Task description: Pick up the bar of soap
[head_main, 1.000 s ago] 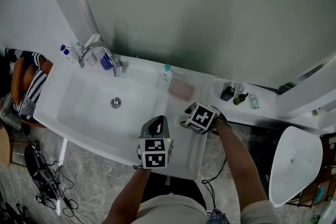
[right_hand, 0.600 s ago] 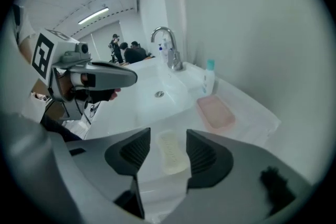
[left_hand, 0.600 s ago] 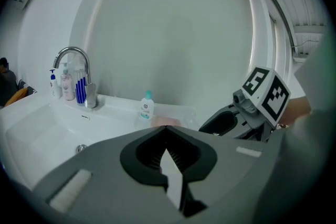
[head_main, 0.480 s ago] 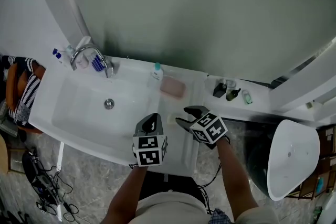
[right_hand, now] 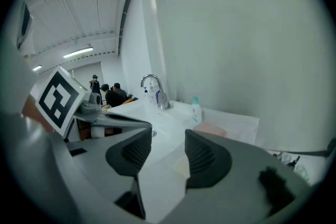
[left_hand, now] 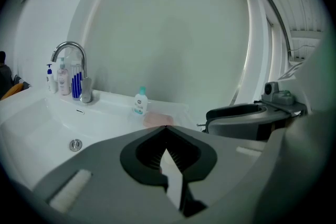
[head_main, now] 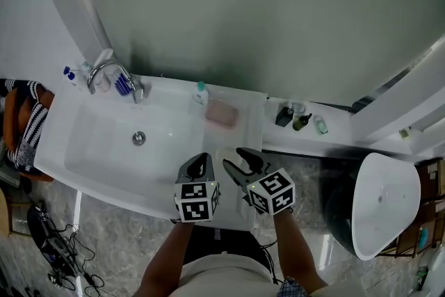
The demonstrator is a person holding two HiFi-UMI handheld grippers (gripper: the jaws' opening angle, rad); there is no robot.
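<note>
Right gripper view: right gripper [right_hand: 168, 138] is presented with jaws apart, nothing clamped. Left gripper [left_hand: 167, 131] is held closed, empty. Bar of soap [right_hand: 182, 166], small and pale cream, is seen between the open jaws, lying on the white sink [head_main: 97, 149] surround. Pink oblong item [head_main: 221, 113] and teal-capped bottle [head_main: 201, 93] are placed beyond.

Your surface [head_main: 252, 123] and its sunken basin are plain white, under a flat grey-green wall [head_main: 243, 10]. At the back edge lies a pink slab [head_main: 221, 114], just beside a white bottle [head_main: 201, 93] with a teal cap. By the chrome tap [head_main: 111, 71] at the back left corner stands something deep blue [head_main: 123, 85]. Your left tongs [head_main: 202, 161] and right tongs [head_main: 240, 162] are grey with dark ribbed pads, and both carry black-and-white square markers. Near the front edge shows a small pale cream piece [right_hand: 182, 166], perhaps the soap. Off the left edge hangs a black-and-white striped cloth [head_main: 24, 139] over orange.
</note>
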